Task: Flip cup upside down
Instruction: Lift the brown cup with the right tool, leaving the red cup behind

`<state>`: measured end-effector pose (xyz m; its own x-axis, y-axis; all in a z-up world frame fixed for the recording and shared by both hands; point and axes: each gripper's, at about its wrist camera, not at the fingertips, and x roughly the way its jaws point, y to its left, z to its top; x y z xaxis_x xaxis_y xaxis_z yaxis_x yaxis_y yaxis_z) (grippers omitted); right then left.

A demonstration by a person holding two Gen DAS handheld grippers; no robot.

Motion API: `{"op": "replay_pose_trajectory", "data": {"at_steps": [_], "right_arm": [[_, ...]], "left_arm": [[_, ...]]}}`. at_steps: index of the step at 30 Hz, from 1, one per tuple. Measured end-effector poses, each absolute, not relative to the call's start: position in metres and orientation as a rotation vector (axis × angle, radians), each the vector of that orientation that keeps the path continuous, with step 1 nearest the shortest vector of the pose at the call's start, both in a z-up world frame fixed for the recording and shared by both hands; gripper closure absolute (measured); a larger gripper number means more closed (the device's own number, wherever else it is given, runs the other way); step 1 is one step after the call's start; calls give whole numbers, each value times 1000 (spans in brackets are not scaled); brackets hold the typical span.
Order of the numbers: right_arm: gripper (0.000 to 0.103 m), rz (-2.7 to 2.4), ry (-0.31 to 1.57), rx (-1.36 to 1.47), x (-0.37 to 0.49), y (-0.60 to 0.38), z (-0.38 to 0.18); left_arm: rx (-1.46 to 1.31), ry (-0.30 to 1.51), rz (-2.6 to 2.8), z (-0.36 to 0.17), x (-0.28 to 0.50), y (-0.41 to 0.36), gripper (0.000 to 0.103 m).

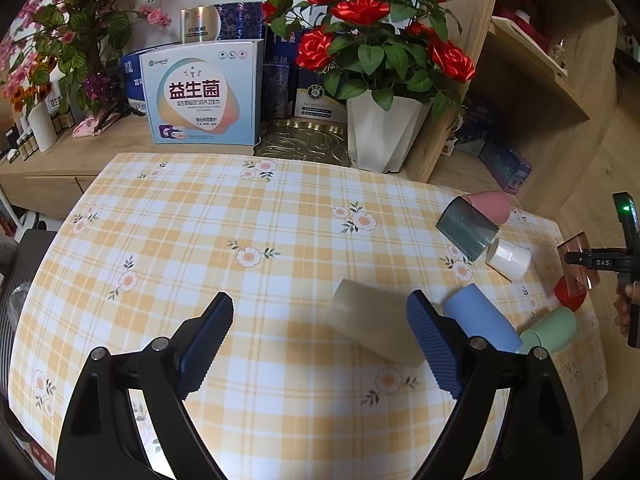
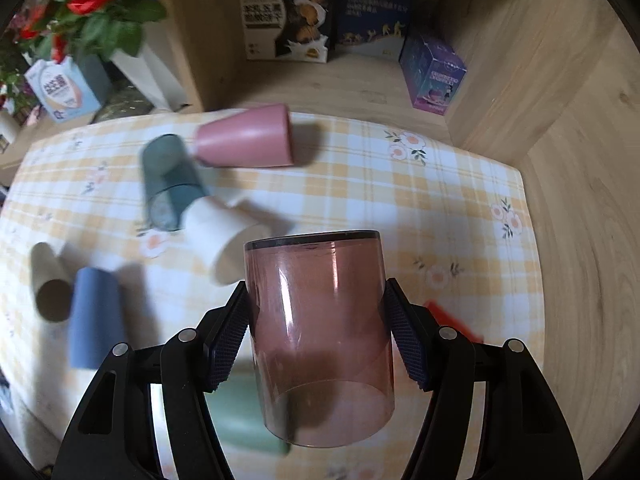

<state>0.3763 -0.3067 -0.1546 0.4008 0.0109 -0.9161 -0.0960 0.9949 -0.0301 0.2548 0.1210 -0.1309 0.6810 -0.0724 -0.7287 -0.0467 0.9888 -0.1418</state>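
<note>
Setting: a table under a yellow-and-white checked tablecloth (image 1: 240, 240) printed with small flowers, backed by wooden shelving (image 2: 560, 140) and a low wooden counter.

Background stock, left wrist view: one white faceted pot (image 1: 382, 132) holding red roses; one ribbed white vase (image 1: 42, 126) among pink blossoms; one large pale-blue carton with Chinese lettering (image 1: 204, 94); one gold patterned tray (image 1: 300, 138) just beside the pot. Right wrist view: two printed boxes standing in the shelf recess and one purple box (image 2: 432, 70) near them.

Cups, eight counted across both views:
- one transparent rose-tinted cup (image 2: 320, 336), held off the cloth, its dark-rimmed end farther from the camera, nothing visible inside;
- one pink cup (image 2: 248, 138), on its side;
- one translucent teal cup (image 2: 172, 182), on its side, touching the pink one;
- one white cup (image 2: 224, 236), on its side, touching the teal one;
- one beige cup (image 1: 372, 326), on its side, seemingly empty;
- one blue cup (image 1: 482, 320), on its side;
- one mint-green cup (image 1: 550, 330), on its side beside the blue;
- one red cup (image 1: 570, 294), mostly hidden.

Grippers, two:
- left gripper (image 1: 320, 344), fingers spread wide, gripping nothing, the beige cup lying between its tips;
- right gripper (image 2: 316, 332), blue pads pressed against opposite walls of the rose-tinted cup.
</note>
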Motion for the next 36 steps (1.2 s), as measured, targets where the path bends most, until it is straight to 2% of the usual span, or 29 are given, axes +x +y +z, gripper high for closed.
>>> {"op": "replay_pose_trajectory", "data": {"at_steps": [12, 23, 36], "right_arm": [[39, 256, 1213, -8, 275, -199, -121], [39, 384, 1405, 122, 238, -78, -192], [39, 231, 1420, 142, 254, -44, -242]], "left_arm": [[-155, 813, -40, -132, 211, 150, 17], [-188, 827, 1, -145, 185, 180, 17], [-214, 850, 61, -154, 175, 202, 17]]}}
